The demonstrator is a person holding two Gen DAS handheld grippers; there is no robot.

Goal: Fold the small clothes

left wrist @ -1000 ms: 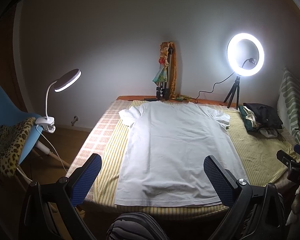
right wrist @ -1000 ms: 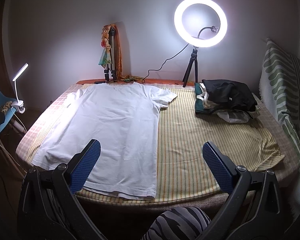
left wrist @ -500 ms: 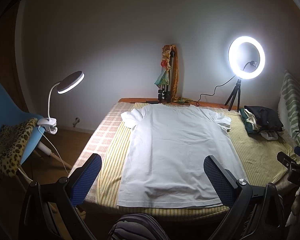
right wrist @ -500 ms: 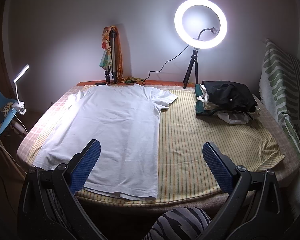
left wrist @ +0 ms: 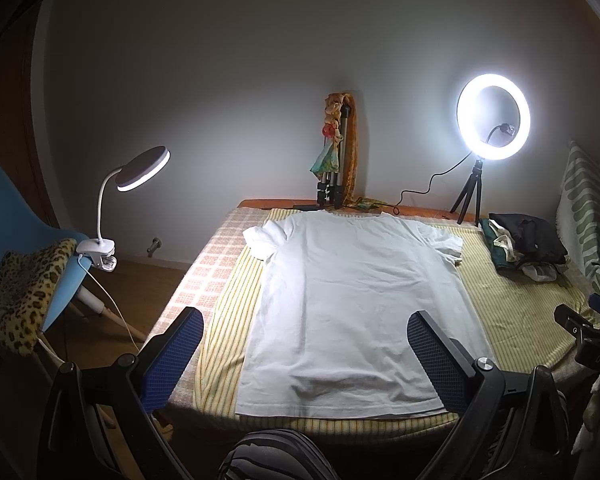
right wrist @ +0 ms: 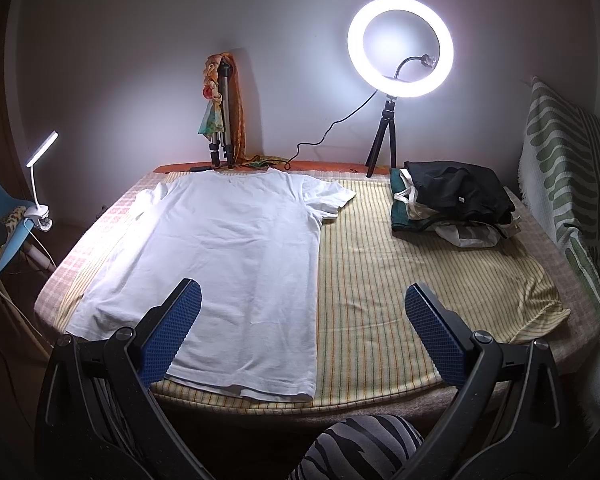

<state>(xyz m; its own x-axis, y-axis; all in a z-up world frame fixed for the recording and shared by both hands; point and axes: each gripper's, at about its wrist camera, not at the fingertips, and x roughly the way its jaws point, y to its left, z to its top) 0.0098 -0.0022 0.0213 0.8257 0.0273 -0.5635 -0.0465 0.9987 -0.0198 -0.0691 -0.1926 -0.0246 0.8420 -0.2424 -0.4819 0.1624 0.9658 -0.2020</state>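
Your left claw [left wrist: 304, 354] and right claw [right wrist: 303, 330] are both spread wide, gripping nothing. The white T-shirt [left wrist: 354, 312] lies flat on the striped table [right wrist: 420, 280] (collar toward the ring light [right wrist: 400, 47]), beyond both claws.

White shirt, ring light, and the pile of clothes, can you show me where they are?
white shirt [left wrist: 356, 300], left wrist view, middle of its chest.
ring light [right wrist: 400, 47], right wrist view, on the glowing ring's left side [right wrist: 356, 47].
pile of clothes [right wrist: 456, 192], right wrist view, on the black top garment.
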